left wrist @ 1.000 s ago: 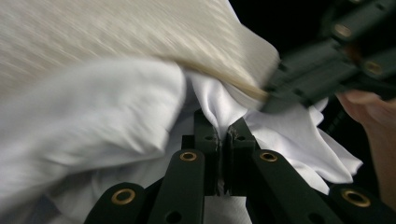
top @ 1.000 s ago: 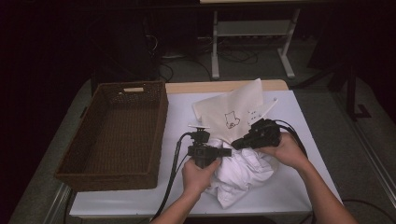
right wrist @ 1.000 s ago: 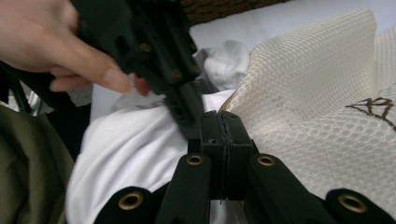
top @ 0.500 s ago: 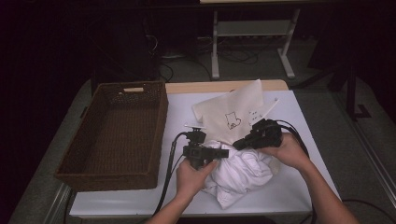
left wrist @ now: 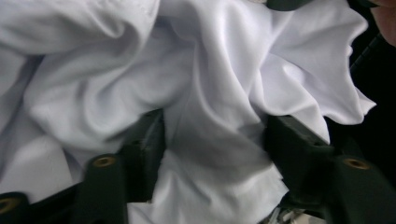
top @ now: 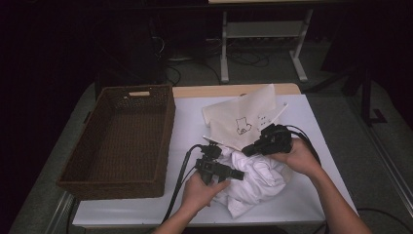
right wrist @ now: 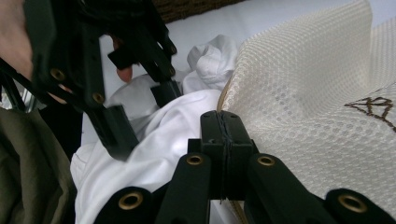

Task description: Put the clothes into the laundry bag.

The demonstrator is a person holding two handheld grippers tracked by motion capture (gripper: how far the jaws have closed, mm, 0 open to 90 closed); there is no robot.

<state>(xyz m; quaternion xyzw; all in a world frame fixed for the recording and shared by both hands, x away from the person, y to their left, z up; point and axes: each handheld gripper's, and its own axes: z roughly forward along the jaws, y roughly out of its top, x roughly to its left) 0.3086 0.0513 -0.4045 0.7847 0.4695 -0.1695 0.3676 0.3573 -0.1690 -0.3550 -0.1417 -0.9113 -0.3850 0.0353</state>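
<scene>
Shirt (top: pixel 255 183) right of basket (top: pixel 122 139): soft, light, limp; left claw (left wrist: pixel 212 140) has just been opening, fabric between jaws, unpinched; right claw (right wrist: pixel 223 130) clamped on bag (right wrist: pixel 317 98) rim; grab a thick fold.

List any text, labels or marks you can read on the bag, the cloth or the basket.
No words or numbers can be read.
Mesh bag: a dark bear-shaped outline drawing, no letters.
Mesh bag, right of the bear: a few small dark marks, too small to read.
White cloth: plain, no print visible.
Basket: no label visible.
</scene>
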